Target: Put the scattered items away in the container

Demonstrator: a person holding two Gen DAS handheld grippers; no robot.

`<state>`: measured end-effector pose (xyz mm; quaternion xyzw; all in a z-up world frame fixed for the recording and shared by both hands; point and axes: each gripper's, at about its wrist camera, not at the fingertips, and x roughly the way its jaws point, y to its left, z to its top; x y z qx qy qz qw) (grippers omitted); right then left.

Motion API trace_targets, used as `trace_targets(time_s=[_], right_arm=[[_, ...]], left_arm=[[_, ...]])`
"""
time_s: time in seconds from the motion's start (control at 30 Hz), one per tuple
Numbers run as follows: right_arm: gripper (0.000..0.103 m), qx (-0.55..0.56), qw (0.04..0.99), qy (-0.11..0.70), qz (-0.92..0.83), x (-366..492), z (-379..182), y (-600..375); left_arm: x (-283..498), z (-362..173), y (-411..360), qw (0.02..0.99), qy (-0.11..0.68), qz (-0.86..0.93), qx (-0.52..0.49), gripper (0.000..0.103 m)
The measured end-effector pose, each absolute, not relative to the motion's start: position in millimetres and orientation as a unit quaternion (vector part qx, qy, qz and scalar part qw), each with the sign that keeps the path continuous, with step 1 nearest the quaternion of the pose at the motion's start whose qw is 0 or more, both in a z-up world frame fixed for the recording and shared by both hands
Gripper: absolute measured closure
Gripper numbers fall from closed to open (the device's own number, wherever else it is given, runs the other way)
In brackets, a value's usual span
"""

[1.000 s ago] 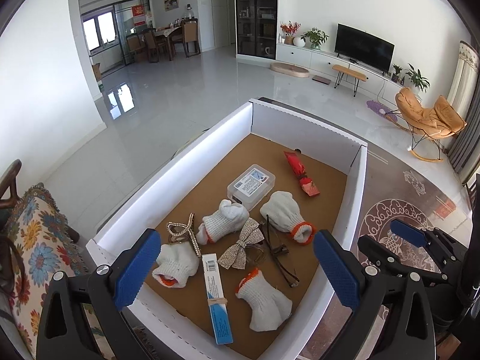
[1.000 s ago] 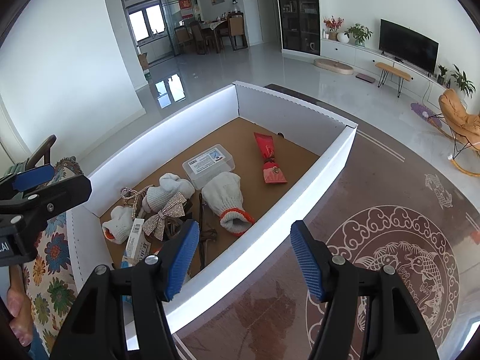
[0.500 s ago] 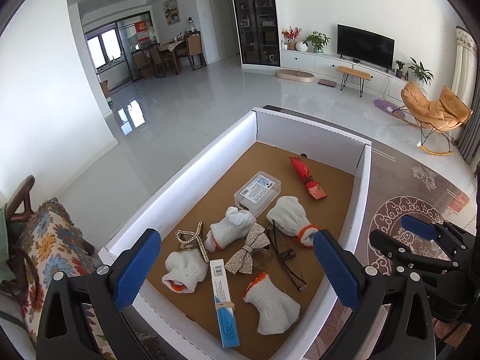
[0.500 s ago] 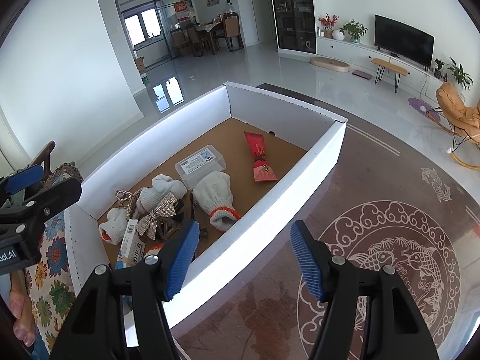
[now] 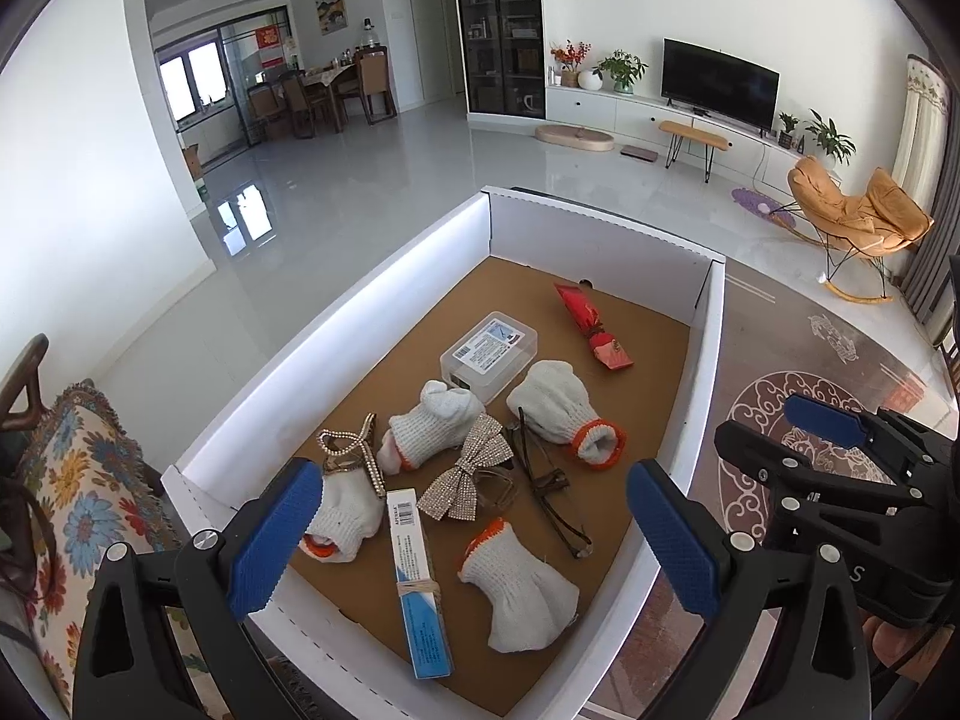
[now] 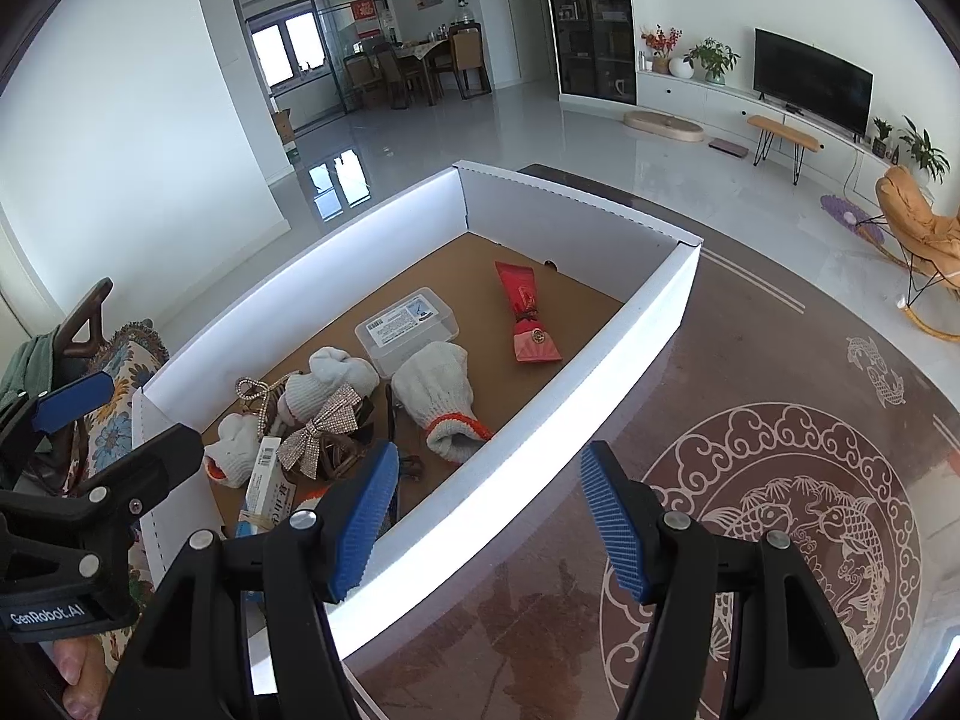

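A white cardboard box [image 5: 372, 294] [image 6: 636, 360] with a brown floor stands on a dark table. Inside lie several white gloves with orange cuffs [image 5: 558, 408] [image 6: 441, 387], a clear plastic case [image 5: 489, 354] [image 6: 405, 330], a red pouch [image 5: 591, 324] [image 6: 528, 318], a rhinestone bow [image 5: 465, 471] [image 6: 324, 426], glasses [image 5: 543, 480], a beaded clip [image 5: 351, 450] and a blue-white carton [image 5: 417, 582] [image 6: 267, 489]. My left gripper [image 5: 474, 546] is open and empty above the box's near end. My right gripper [image 6: 489, 525] is open and empty over the box's right wall.
The dark table [image 6: 780, 480] with a white fish medallion lies right of the box. A flower-patterned cushion [image 5: 78, 480] sits at the left. Beyond are a glossy tiled floor [image 5: 390, 180], a TV [image 5: 720, 84] and an orange rocking chair [image 5: 858, 222].
Both grippers have drawn back and up from the box, so it looks smaller and farther. Both stay open and empty. The items in the box have not moved.
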<state>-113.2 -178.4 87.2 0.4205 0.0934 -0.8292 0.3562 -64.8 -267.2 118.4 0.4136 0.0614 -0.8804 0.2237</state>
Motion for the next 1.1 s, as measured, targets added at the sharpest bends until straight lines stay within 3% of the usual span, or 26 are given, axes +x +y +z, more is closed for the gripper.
trace_targets(time_s=[0.87, 1.1], right_arm=[[0.039, 0.415, 0.371, 0.109, -0.823, -103.7, 89.6, -198.7], [0.039, 0.415, 0.377, 0.107, -0.821, -103.1, 89.8, -208.6]], left_arm=[[-60.1, 117.6, -285.6, 0.215, 0.105, -0.878, 0.414, 0.000], [-50.4, 123.6, -289.3, 0.217, 0.121, -0.895, 0.371, 0.000]])
